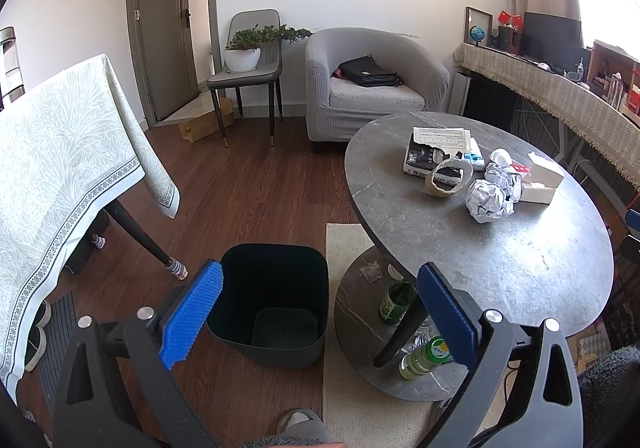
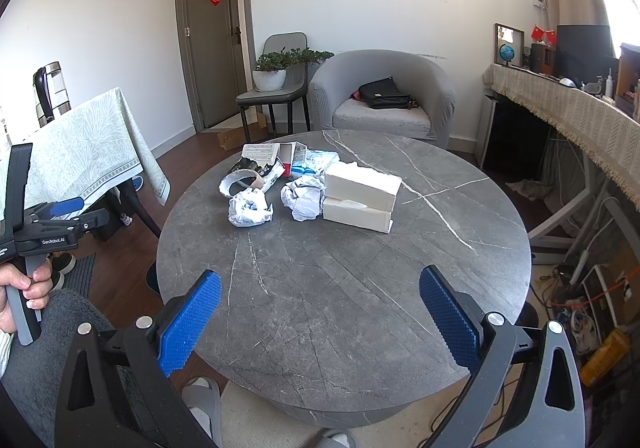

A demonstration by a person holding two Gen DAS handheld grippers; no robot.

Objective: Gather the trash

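A pile of trash lies on the far part of a round grey marble table: two crumpled paper balls, two white boxes, a tape roll and torn packaging. The crumpled paper and tape roll also show in the left wrist view. A dark empty trash bin stands on the floor left of the table. My left gripper is open and empty, above the bin. My right gripper is open and empty over the table's near edge.
A cloth-covered table stands at left, a grey armchair with a black bag and a chair with a potted plant behind. Green bottles sit on the table's lower shelf. A covered sideboard and cables are at right.
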